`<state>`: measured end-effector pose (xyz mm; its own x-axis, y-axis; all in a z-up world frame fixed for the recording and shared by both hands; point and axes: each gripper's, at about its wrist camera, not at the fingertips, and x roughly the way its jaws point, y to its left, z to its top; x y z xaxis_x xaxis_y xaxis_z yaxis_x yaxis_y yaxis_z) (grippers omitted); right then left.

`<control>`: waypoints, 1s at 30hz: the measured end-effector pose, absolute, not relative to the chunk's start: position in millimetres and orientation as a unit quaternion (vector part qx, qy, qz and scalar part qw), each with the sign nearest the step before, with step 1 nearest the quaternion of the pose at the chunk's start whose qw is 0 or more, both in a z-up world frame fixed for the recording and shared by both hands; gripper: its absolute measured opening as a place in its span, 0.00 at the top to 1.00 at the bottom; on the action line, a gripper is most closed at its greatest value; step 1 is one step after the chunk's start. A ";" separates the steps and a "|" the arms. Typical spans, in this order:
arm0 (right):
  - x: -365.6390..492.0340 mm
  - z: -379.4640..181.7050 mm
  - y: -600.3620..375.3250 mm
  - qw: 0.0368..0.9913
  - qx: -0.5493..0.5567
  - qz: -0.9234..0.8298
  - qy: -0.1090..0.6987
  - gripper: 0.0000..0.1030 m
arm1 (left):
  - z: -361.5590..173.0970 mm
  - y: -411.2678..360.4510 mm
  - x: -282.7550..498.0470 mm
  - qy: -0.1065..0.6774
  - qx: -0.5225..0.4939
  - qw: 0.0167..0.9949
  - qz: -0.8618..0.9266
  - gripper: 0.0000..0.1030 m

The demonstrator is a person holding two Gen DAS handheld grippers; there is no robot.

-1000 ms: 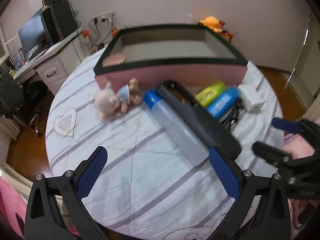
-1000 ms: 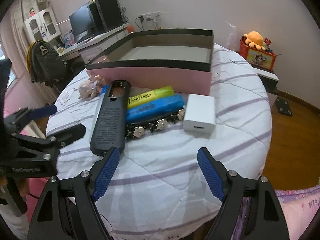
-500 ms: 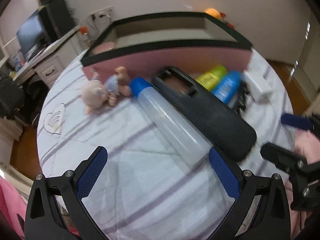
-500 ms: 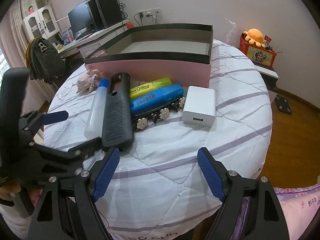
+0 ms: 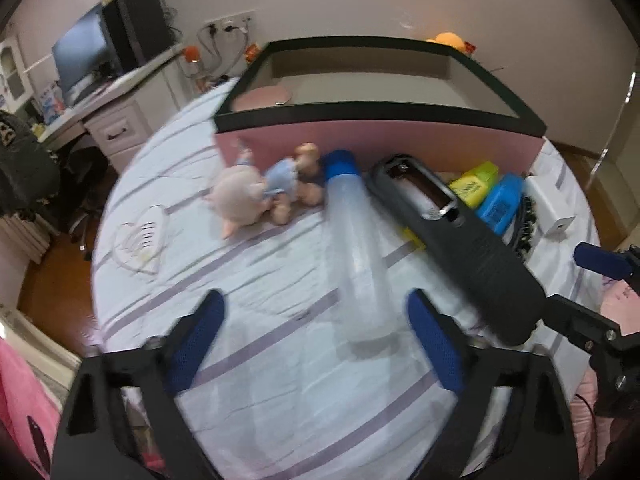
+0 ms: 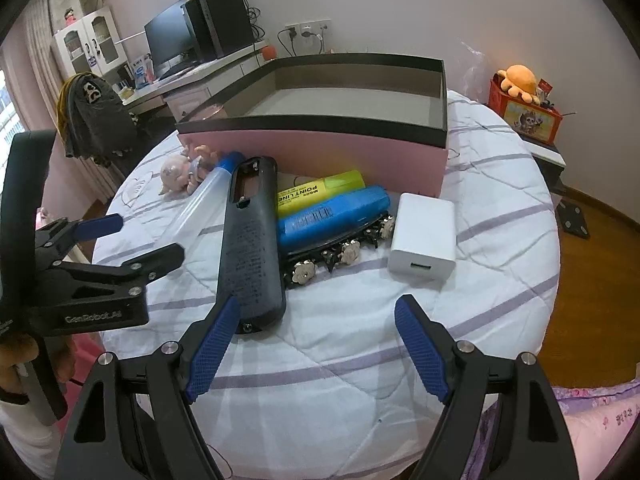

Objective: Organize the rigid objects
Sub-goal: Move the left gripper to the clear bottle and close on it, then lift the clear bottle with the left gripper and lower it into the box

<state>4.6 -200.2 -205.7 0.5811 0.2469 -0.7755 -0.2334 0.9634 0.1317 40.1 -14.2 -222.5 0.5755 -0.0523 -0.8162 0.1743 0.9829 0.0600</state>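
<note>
A clear tube with a blue cap (image 5: 356, 248) lies on the striped cloth, its near end between the fingers of my left gripper (image 5: 316, 336). The jaws are closing and the pads do not touch the tube. Right of it lies a black remote (image 5: 472, 248). In the right wrist view the remote (image 6: 252, 248) reaches the left finger of my right gripper (image 6: 320, 332), which stands open with nothing between its fingers. Beyond it lie a yellow highlighter (image 6: 320, 190), a blue highlighter (image 6: 332, 216), a flowered hair clip (image 6: 340, 256) and a white charger (image 6: 424, 232).
A pink box with a black rim (image 6: 320, 152) stands open behind the objects, a pink disc inside at its left. A plush doll (image 5: 256, 200) lies left of the tube. The round table's edge (image 6: 520, 300) drops to a wooden floor. A desk with a monitor (image 6: 168, 44) stands behind.
My left gripper has come forward and down over the tube's near end, and its fingers have drawn closer together. The right gripper has stayed put.
</note>
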 end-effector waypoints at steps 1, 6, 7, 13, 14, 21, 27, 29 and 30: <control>4.9 -205.6 -201.6 0.890 0.008 0.132 0.437 0.21 | -225.4 -16.9 43.4 0.463 0.064 0.881 -0.073 0.32; 8.1 -204.9 -209.4 0.890 0.014 0.123 0.438 0.21 | -231.4 -26.1 57.1 0.472 0.060 0.876 -0.080 0.41; 9.3 -204.9 -210.9 0.891 0.015 0.122 0.438 0.21 | -230.6 -25.4 60.5 0.471 0.057 0.876 -0.083 0.46; 17.5 -205.5 -214.0 0.890 0.019 0.119 0.440 0.21 | -228.9 -16.7 69.6 0.472 0.044 0.874 -0.108 0.74; 18.9 -205.6 -214.6 0.890 0.019 0.119 0.441 0.21 | -229.1 -15.0 68.2 0.473 0.044 0.873 -0.112 0.74; 21.3 -199.8 -211.2 0.891 0.022 0.126 0.435 0.21 | -219.9 -7.0 48.7 0.464 0.045 0.876 -0.122 0.74; 20.0 -190.0 -205.3 0.894 0.023 0.134 0.426 0.21 | -200.4 -2.7 33.6 0.443 0.048 0.886 -0.128 0.74; 21.4 -186.3 -203.4 0.896 0.022 0.135 0.423 0.21 | -198.9 -1.8 32.1 0.443 0.049 0.886 -0.128 0.74; 21.7 -185.1 -202.4 0.896 0.022 0.136 0.422 0.21 | -198.4 -1.0 31.3 0.445 0.049 0.885 -0.128 0.74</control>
<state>21.7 -202.4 -185.1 0.6068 0.2631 -0.7501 -0.2256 0.9618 0.1549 31.3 -1.0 -198.4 0.5720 -0.1820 -0.7998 0.2695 0.9626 -0.0263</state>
